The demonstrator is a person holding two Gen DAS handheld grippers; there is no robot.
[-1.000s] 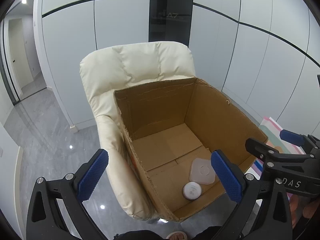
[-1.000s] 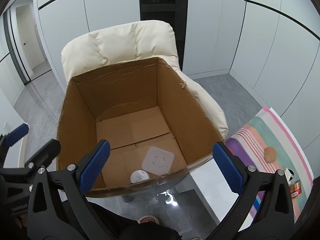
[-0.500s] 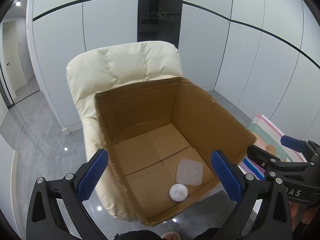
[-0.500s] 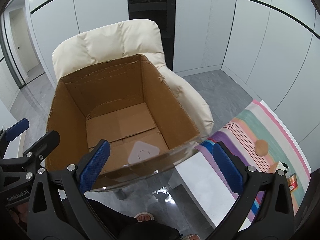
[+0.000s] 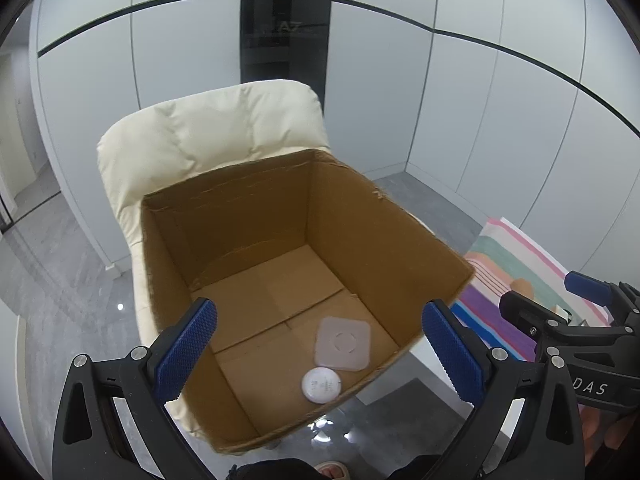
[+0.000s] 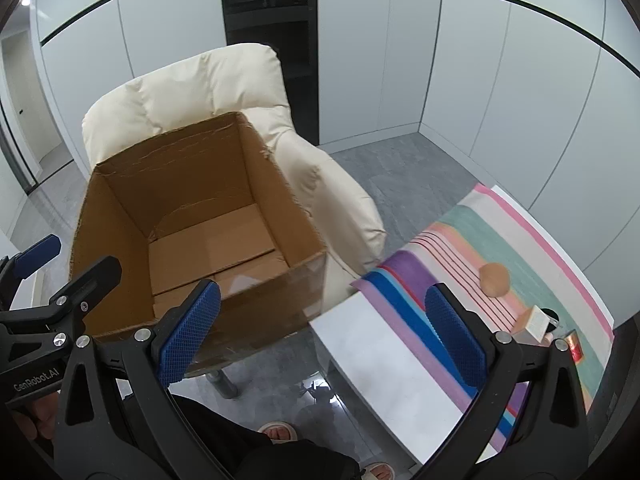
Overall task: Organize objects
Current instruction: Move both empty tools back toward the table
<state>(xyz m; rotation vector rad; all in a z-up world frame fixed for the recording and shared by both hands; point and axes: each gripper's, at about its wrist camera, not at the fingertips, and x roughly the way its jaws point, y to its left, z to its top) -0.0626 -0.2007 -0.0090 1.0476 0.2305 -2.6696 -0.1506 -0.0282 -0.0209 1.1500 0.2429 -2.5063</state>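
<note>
An open cardboard box (image 5: 384,236) (image 6: 120,200) rests on a cream chair (image 5: 208,136) (image 6: 192,84). In the left wrist view a white round disc (image 5: 321,385) and a translucent square lid (image 5: 342,343) lie on its floor. My left gripper (image 5: 320,356) is open and empty above the box's near edge. My right gripper (image 6: 320,332) is open and empty over the gap between box and table. On the striped cloth (image 6: 516,236) lie a tan round object (image 6: 494,279), a small carton (image 6: 534,324) and a red item (image 6: 573,345).
The white table (image 6: 384,364) stands to the right of the chair, with the cloth over its far part. White wall panels and a dark cabinet (image 6: 272,20) stand behind. The floor is glossy grey tile. The person's feet (image 6: 280,432) show below.
Both grippers have swung to the right. The box has slid left in both views and more of the table and striped cloth shows in the right wrist view. Both stayed open.
</note>
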